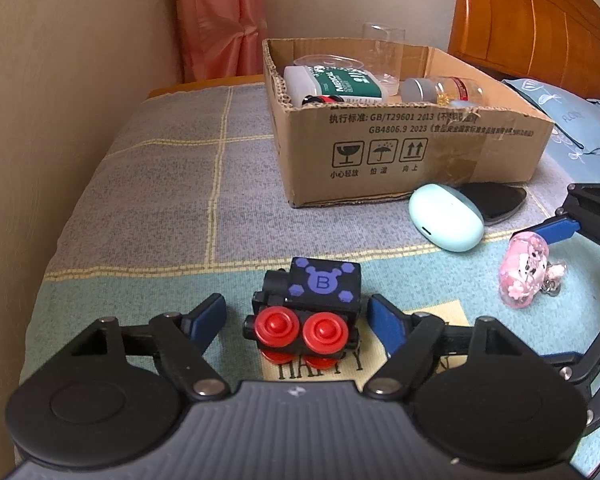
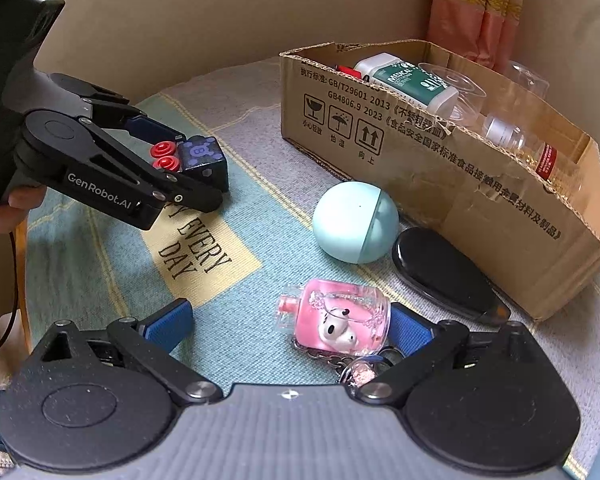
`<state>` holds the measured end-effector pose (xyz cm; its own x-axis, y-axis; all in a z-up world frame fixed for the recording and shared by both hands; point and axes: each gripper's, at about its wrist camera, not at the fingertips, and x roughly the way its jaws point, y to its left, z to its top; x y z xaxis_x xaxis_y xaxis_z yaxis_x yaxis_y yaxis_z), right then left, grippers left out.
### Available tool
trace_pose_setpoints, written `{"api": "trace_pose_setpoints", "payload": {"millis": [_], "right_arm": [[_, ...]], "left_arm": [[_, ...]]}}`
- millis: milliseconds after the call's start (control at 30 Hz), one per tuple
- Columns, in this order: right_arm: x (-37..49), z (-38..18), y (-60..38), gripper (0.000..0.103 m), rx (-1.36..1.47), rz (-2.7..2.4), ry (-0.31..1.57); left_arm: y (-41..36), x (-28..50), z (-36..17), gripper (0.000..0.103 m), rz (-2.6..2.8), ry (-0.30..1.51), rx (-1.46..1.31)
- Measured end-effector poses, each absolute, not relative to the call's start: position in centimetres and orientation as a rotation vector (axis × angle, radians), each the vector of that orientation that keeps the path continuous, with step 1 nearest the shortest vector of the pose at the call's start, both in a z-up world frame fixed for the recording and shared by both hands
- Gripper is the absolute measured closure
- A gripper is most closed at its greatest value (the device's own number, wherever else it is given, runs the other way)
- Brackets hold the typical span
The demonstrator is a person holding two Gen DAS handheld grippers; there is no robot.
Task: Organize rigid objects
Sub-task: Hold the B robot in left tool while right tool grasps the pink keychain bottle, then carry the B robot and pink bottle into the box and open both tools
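Cardboard box [image 1: 400, 152] sat ahead of both claws, already holding a green-and-white bottle [image 1: 336, 84] reading "MEDICAL", a capped clear jar [image 1: 440, 90] with a red label, and clear plastic cups [image 1: 382, 54]; so the task looked partly done. Still out on the bed cover [image 1: 160, 184]: a black toy train [image 1: 308, 312] with red wheels, a mint egg-shaped case [image 1: 446, 216], a flat black oval thing [image 2: 448, 276] and a pink bottle-shaped keychain [image 2: 336, 320]. Left claw [image 1: 298, 320] was spread, fingers flanking the train, apparently not touching. Right claw [image 2: 288, 326] was spread too, keychain between its fingers, resting against the right-hand one; grip not yet made. Four items seemingly left to box. Writing: box side printed "GB/T29601 2013", "GB4806.9 2023", Chinese text and fragile/keep-dry/this-way-up icons; train top showed a "B"; cover read "HAPPY EVERY DAY" in part; left tool body marked "GenRobot.AI".
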<state>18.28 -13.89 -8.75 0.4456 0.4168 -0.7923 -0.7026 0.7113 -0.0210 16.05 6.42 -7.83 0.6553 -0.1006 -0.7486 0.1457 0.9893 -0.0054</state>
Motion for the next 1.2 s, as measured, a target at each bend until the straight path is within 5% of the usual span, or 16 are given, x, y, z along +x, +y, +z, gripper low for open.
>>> {"api": "trace_pose_setpoints", "payload": {"millis": [333,767,867,1200], "right_arm": [[18.6,-8.6,-14.4,0.001,-0.359,0.664,0.871],[18.9,-7.6,-14.4,0.039,-0.350,0.621,0.866],[18.9,-7.4,-14.4,0.046,-0.356,0.595,0.871],[18.3,-6.1,-14.9,0.047,-0.360,0.586,0.869]], "left_arm": [[6.2,16.2,-7.8,0.024,-0.131,0.857,0.057],[5.7,15.9,-7.3,0.029,-0.148,0.851,0.093],[5.9,16.1,-7.2,0.045,-0.162,0.857,0.090],[5.9,16.1,-6.0,0.051,-0.265,0.881,0.157]]}}
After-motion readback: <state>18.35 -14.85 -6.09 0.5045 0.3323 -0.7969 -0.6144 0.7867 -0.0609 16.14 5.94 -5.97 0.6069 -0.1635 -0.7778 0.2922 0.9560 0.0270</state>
